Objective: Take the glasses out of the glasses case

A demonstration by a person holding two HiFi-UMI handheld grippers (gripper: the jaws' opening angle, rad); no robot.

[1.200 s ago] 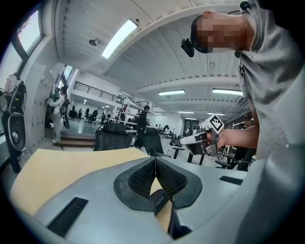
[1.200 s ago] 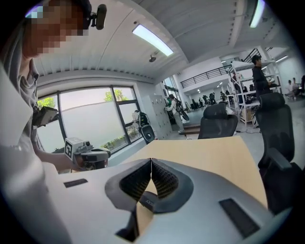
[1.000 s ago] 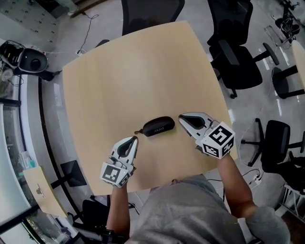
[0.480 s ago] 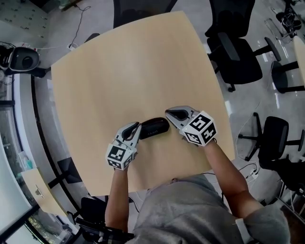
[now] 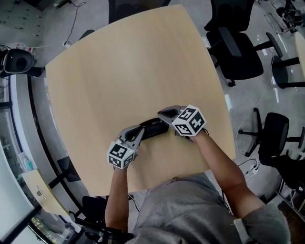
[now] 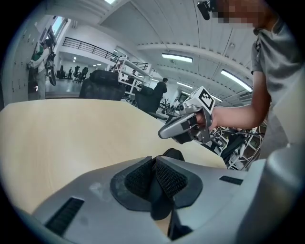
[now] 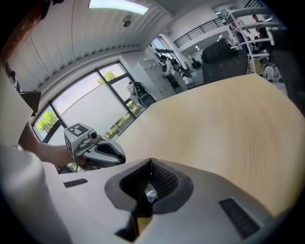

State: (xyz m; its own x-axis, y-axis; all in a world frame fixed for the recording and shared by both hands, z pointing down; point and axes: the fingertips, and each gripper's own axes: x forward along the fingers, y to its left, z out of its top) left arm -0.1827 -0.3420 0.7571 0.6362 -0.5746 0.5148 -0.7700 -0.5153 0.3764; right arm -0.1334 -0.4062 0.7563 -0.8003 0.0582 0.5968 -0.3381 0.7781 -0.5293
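Note:
A black zipped glasses case (image 5: 153, 127) lies closed on the light wood table (image 5: 119, 71), near its front edge. My left gripper (image 5: 141, 129) is at the case's left end. In the left gripper view its pads (image 6: 155, 162) meet with dark material pinched between them, and the case's hump (image 6: 174, 154) shows just beyond. My right gripper (image 5: 162, 115) is at the case's right end. In the right gripper view its pads (image 7: 151, 164) are closed, with a dark piece and a small shiny bit (image 7: 149, 194) between them. No glasses are visible.
Black office chairs (image 5: 238, 52) stand on the floor to the right, and another chair (image 5: 138, 7) at the table's far side. The table's front edge is close behind both grippers, next to the person's body (image 5: 181, 209).
Both grippers have moved inward along the table from either side. They now sit at the two ends of the case, which has stayed in place.

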